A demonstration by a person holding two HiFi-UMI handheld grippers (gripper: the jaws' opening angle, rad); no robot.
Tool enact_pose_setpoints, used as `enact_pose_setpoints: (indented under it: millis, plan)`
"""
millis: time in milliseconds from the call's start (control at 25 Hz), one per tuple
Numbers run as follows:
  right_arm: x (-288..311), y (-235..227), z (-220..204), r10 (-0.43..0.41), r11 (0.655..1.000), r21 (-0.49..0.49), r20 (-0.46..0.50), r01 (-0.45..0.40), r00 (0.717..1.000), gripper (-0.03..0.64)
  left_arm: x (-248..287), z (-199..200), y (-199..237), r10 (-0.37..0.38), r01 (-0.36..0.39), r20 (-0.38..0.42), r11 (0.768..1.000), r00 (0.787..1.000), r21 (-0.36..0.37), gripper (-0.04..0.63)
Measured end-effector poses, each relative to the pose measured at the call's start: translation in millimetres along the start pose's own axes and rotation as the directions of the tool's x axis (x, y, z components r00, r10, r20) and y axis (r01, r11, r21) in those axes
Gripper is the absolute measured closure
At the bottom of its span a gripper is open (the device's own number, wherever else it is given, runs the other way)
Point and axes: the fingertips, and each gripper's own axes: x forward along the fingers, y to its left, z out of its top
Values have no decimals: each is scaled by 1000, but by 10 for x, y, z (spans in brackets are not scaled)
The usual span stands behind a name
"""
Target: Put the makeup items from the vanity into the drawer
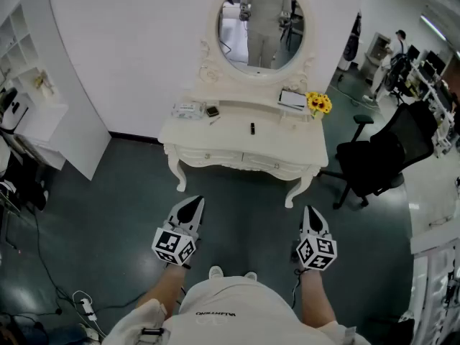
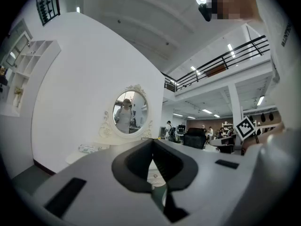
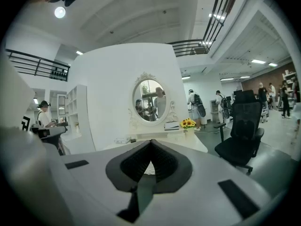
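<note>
Closest to me, the head view cuts my white shirt (image 1: 226, 315) off at the bottom edge. Both forearms reach out from under it, and the marker cubes cover the hands themselves. The left gripper (image 1: 192, 203) sits level over the dark green floor (image 1: 237, 208), and its own view shows the jaws pressed together tip to tip. The right gripper (image 1: 311, 210) tips slightly downward, and its own view shows its jaws closed against each other the same way. Both hang well short of the vanity (image 1: 287, 141).

The makeup items lie on the vanity top. A small dark stick (image 1: 252, 128) stands near the middle, and a dark squarish piece (image 1: 212, 111) sits toward the back left. A clear packet (image 1: 188, 109) is just beside that piece, with a thin sliver (image 1: 215, 121) in front of it. They are too small for me to say what each one is. A flat white panel (image 1: 292, 99) leans at the back right, next to some sunflowers (image 1: 318, 103). The drawer fronts (image 1: 248, 161) are closed, so I cannot see inside. In both gripper views the gripper's own body blocks most of the tabletop.

Behind the tabletop, the oval mirror (image 1: 261, 27) is clipped at its crest by the top edge and reflects a standing figure in light clothes. A black office chair (image 1: 377, 157) stands to the right of the vanity. White shelves (image 1: 32, 85) stand to the left, partly cut off. The desks and people at the far right are too small and blurred to make out.
</note>
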Motion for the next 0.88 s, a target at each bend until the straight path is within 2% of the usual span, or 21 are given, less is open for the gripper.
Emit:
enact_pose_setpoints:
  millis: [480, 880]
  plan:
    - [48, 162, -35, 18, 1000, 13, -1, -18, 1000, 606, -37, -9, 95, -15, 15, 5, 1000, 1000, -15, 592]
    - [246, 439, -160, -11, 1000, 23, -5, 11, 1000, 606, -152, -64, 319, -59, 59, 13, 998, 998, -20, 592]
